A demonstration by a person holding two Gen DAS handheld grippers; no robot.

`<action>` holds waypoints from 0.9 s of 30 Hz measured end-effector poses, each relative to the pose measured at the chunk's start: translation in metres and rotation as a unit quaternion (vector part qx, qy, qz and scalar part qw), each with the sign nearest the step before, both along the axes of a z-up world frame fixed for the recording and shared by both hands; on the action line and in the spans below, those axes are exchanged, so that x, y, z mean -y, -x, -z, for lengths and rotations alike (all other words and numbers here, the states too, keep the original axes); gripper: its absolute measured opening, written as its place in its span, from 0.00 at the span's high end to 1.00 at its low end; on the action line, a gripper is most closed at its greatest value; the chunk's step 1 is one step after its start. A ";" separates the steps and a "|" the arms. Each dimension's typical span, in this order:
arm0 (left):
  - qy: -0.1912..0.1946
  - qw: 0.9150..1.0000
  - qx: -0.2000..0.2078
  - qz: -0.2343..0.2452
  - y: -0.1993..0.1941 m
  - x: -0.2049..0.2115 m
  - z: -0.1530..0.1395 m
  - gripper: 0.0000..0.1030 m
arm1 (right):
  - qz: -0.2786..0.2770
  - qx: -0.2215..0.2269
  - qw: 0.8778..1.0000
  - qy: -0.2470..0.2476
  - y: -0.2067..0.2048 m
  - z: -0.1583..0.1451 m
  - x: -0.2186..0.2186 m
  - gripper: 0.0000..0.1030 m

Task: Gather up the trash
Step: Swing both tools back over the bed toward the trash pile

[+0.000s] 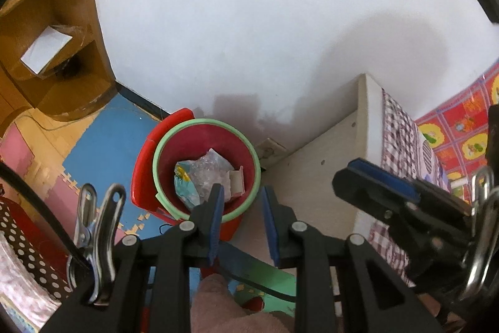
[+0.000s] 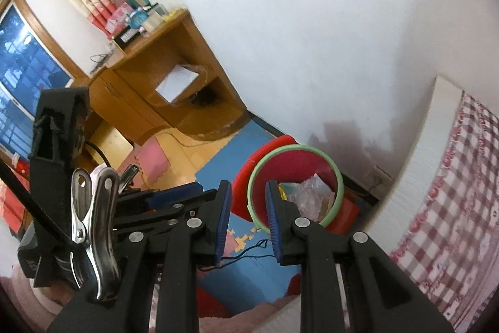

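The red plastic waste bin with a pale green rim [image 1: 205, 167] stands on the blue foam floor mat [image 1: 103, 142], between the white wall and the bed's white end board [image 1: 315, 177]. Crumpled clear wrap and coloured packaging [image 1: 202, 177] lie inside it. The left gripper [image 1: 241, 217] and the right gripper [image 2: 248, 220] hang above it, jaws slightly parted with nothing between them. The likely trouble is a tipped bin: a jaw catching the green rim could knock it over and spill the trash.

Both wrist views above bin [image 1: 205, 164]
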State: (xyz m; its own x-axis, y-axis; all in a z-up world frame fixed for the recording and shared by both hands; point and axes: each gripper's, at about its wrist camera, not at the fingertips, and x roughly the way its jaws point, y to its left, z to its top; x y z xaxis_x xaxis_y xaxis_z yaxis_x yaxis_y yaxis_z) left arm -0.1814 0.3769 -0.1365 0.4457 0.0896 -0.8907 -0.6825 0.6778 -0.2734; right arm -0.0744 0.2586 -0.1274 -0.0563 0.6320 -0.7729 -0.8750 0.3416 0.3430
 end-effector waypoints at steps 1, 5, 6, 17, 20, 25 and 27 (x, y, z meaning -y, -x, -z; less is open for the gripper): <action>-0.004 1.000 0.000 0.000 0.002 0.005 -0.003 0.76 | 0.001 0.000 1.000 -0.005 0.001 -0.004 0.005 0.76; -0.012 1.000 0.000 -0.002 0.006 0.023 -0.015 0.76 | 0.003 -0.001 1.000 -0.025 0.003 -0.018 0.033 0.76; -0.016 1.000 0.000 -0.002 0.007 0.029 -0.019 0.76 | 0.003 -0.003 1.000 -0.029 0.003 -0.021 0.038 0.76; -0.043 0.999 0.003 0.024 0.005 0.098 -0.055 0.75 | 0.030 -0.012 0.997 -0.076 0.005 -0.049 0.131 0.76; -0.049 0.998 0.003 0.035 0.003 0.119 -0.062 0.75 | 0.044 -0.014 0.995 -0.085 0.002 -0.053 0.162 0.76; -0.053 0.997 0.011 0.052 0.001 0.154 -0.073 0.75 | 0.071 -0.009 0.993 -0.097 0.002 -0.063 0.206 0.76; -0.060 0.996 0.013 0.061 -0.002 0.168 -0.078 0.75 | 0.083 -0.004 0.991 -0.101 0.003 -0.066 0.224 0.76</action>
